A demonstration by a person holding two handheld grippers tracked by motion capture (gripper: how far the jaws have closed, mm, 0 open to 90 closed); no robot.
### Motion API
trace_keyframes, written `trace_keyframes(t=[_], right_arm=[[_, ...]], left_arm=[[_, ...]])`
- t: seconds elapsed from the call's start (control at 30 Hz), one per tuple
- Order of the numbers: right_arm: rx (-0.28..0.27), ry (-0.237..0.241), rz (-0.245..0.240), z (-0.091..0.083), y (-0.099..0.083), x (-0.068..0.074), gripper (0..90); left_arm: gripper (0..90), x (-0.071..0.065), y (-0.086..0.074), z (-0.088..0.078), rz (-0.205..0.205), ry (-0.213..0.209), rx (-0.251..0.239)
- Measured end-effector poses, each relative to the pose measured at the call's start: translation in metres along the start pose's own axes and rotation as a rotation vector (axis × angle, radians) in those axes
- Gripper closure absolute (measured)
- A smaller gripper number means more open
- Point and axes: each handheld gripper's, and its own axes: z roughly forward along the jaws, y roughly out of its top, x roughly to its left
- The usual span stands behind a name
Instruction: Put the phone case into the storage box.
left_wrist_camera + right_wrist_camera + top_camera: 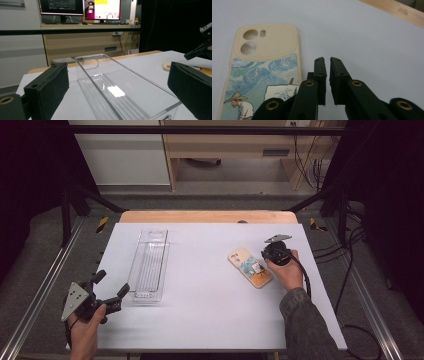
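Your right claw [327, 75] is closed almost flat, its jaws a sliver apart with nothing between them, beside the right edge of the phone case [263, 72]. The case lies flat on the white bench [200, 285], right of centre, camera holes toward the far side. A closed claw cannot lift a case lying flat, so use the tips to nudge or pin it: press low on its rim, keep the push slow and level, and do not scrape the printed picture. If you mean to grip it, open first and straddle one long edge.

Your left claw [111, 292] is wide open, at the near end of the clear tray [150, 265], touching nothing. Keep it there, ready to steady the tray.

Count: one phone case, one clear tray, two claws.
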Motion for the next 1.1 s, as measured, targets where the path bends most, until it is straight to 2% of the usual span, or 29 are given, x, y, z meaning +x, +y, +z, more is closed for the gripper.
trace_keyframes(t=[0.17,0.37,0.57,0.7,0.83,0.9,1.1], right_arm=[[0.035,0.035,0.003,0.01,-0.003,0.003,90.0],[0.027,0.066,0.002,0.016,-0.004,0.007,90.0],[0.031,0.064,-0.01,0.022,-0.005,0.009,90.0],[0.031,0.099,-0.006,0.023,-0.006,0.01,90.0],[0.036,0.141,-0.039,0.021,-0.004,0.021,90.0],[0.038,0.147,-0.048,0.021,-0.004,0.024,90.0],[0.034,0.192,-0.084,0.013,-0.008,0.047,90.0]], left_arm=[[3.7,0.0,0.0,0.0,-0.005,-0.001,-0.005],[3.7,-0.001,0.0,0.0,0.0,-0.005,-0.002],[3.9,-0.001,0.0,0.0,0.001,-0.002,0.0],[3.9,-0.001,-0.001,0.001,0.003,-0.006,0.006],[4.1,-0.002,-0.001,0.001,0.006,-0.006,0.007],[4.1,-0.002,-0.001,0.001,0.007,-0.005,0.009],[4.7,-0.001,0.0,0.0,0.007,0.008,0.001]])
